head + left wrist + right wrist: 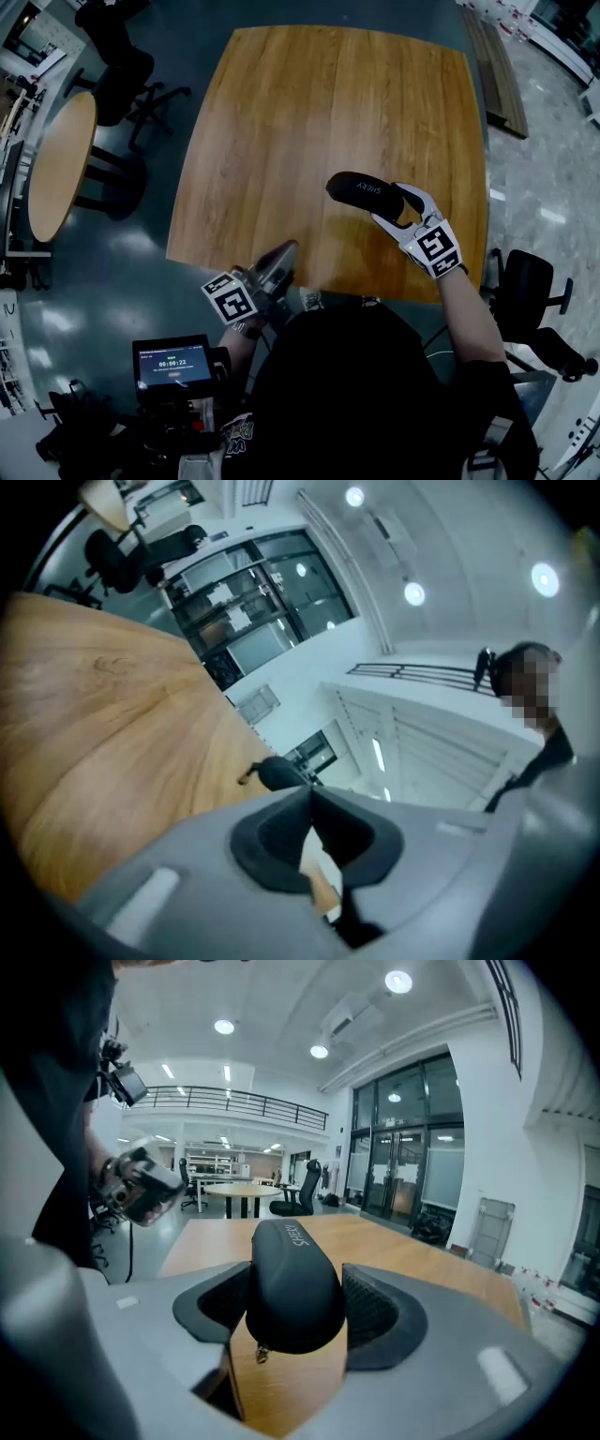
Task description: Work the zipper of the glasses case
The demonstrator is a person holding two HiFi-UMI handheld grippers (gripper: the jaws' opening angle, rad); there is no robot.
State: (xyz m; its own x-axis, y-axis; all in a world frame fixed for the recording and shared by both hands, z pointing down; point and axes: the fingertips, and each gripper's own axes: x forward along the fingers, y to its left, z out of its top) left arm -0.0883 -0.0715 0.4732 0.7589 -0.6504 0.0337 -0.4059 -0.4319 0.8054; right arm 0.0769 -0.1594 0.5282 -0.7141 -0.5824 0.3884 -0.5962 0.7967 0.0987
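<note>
A black glasses case [364, 191] is held over the near right part of the wooden table [309, 103]. My right gripper [396, 208] is shut on its near end. In the right gripper view the case [291, 1279] fills the gap between both pads, and its small zipper pull [262, 1354] hangs from the underside. My left gripper [284, 253] hovers at the table's near edge, apart from the case, shut with nothing in it. In the left gripper view its jaws [311, 799] meet, and the case [278, 773] shows small beyond them.
A round wooden table [61, 164] and dark office chairs [117, 56] stand at the left. Another chair [530, 291] is at the right. A device with a lit screen [172, 364] sits below the table's near edge, by the person's body.
</note>
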